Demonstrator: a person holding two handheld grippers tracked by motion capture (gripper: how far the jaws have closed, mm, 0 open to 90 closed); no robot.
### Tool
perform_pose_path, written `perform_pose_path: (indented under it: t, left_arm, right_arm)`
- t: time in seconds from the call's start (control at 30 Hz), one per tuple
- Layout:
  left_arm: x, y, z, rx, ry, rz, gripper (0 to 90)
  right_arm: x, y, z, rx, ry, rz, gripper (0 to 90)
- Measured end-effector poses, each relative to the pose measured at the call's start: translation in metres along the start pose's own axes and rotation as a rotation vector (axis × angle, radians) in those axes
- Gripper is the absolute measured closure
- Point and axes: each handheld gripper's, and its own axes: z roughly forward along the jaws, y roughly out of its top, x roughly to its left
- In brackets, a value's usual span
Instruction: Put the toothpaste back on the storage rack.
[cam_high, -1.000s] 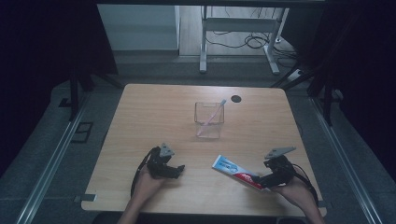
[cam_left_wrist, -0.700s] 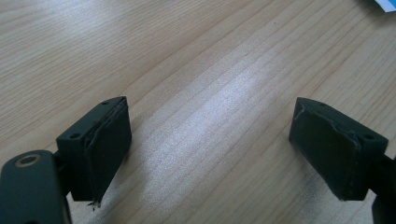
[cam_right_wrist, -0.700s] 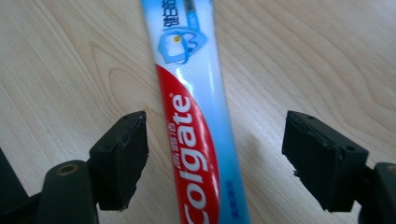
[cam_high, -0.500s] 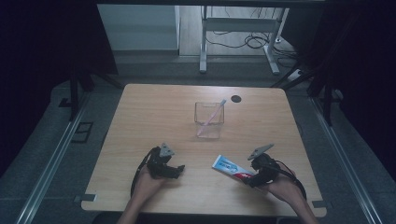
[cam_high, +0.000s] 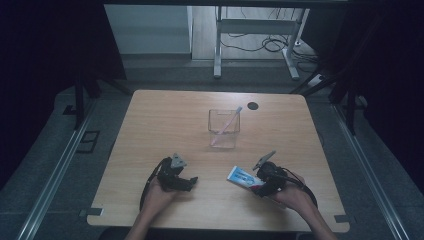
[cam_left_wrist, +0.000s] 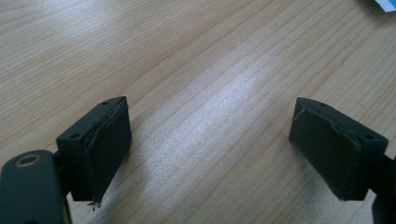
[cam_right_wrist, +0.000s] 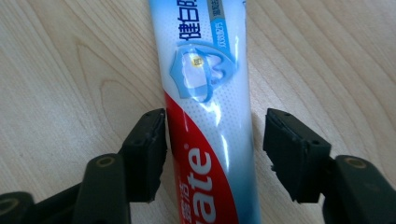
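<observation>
A white, blue and red toothpaste tube (cam_high: 241, 177) (cam_right_wrist: 205, 112) lies flat on the wooden table (cam_high: 165, 125) near the front right. My right gripper (cam_high: 257, 186) (cam_right_wrist: 215, 149) straddles its red end, and its jaws have just been closing. One pad sits against the tube's edge, while a thin gap remains at the other pad. My left gripper (cam_high: 189, 181) (cam_left_wrist: 210, 144) rests low over bare wood at the front left, open with nothing between its pads (cam_left_wrist: 109, 149).
A clear square container (cam_high: 224, 129) stands mid-table with a thin pinkish stick (cam_high: 229, 122) leaning inside it. A small black round spot (cam_high: 253, 105) marks the table behind it. Dark floor and metal frame legs surround the table.
My right hand has slid left along the table onto the tube's near end, and its jaws have narrowed around it. The left hand and the tube have stayed put.
</observation>
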Motion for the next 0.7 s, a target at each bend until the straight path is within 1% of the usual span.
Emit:
perform_pose_path:
  t: [0.2,0.33,0.4,0.43,0.5,0.63,0.7]
  left_arm:
    - [0.0000,0.0000,0.0000,0.000,0.000,0.000,13.0]
    - [0.0000,0.0000,0.0000,0.000,0.000,0.000,13.0]
    - [0.0000,0.0000,0.0000,0.000,0.000,0.000,13.0]
    - [0.0000,0.0000,0.0000,0.000,0.000,0.000,13.0]
    - [0.0000,0.0000,0.0000,0.000,0.000,0.000,13.0]
    - [0.0001,0.0000,0.0000,0.000,0.000,0.001,13.0]
    - [0.0001,0.0000,0.0000,0.000,0.000,0.001,13.0]
  right_arm:
    - [0.0015,0.0070,0.0072,0.035,0.016,-0.005,45.4]
    - [0.0032,0.0095,0.0086,0.053,0.002,-0.029,48.9]
    - [0.0035,0.0094,0.0080,0.053,-0.001,-0.032,53.1]
    - [0.0033,0.0092,0.0062,0.048,-0.003,-0.034,59.1]
    - [0.0025,0.0088,0.0034,0.038,0.000,-0.024,64.3]
    - [0.0013,0.0076,0.0006,0.026,0.006,-0.007,69.0]
    - [0.0014,0.0068,-0.0004,0.017,0.001,-0.004,70.3]
